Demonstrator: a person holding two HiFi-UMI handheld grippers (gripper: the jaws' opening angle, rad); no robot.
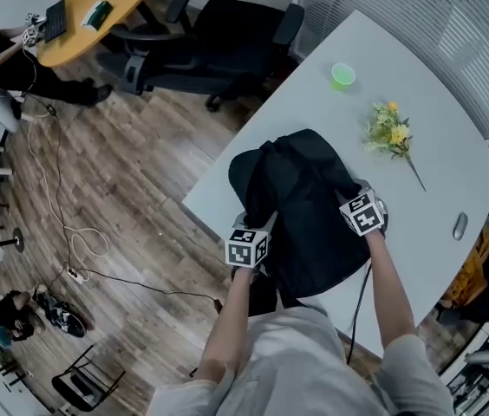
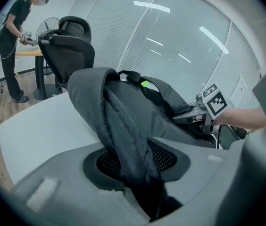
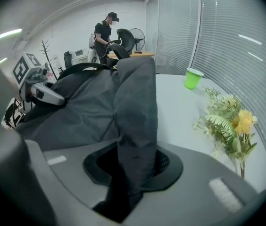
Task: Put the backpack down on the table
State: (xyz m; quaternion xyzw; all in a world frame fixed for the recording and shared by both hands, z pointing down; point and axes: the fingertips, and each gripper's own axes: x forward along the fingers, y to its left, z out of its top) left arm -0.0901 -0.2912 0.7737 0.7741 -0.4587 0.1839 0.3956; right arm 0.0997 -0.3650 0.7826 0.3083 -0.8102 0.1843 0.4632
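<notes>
At the left, the left gripper (image 1: 257,224) has its jaws closed on a padded dark grey strap (image 2: 123,140) of the black fabric backpack (image 1: 305,206) – the strap fills the gap between the jaws and rises out of it. The backpack lies on the white table (image 1: 427,102), near the edge closest to the person, its bulk between the two grippers. On its right side, the right gripper (image 1: 349,194) pinches another fold of the same dark fabric (image 3: 135,117) in the same way, jaws only narrowly apart. Further right on the table stand a small green plastic cup (image 1: 342,75) and a sprig of yellow flowers (image 1: 390,133) – both well apart from the backpack.
</notes>
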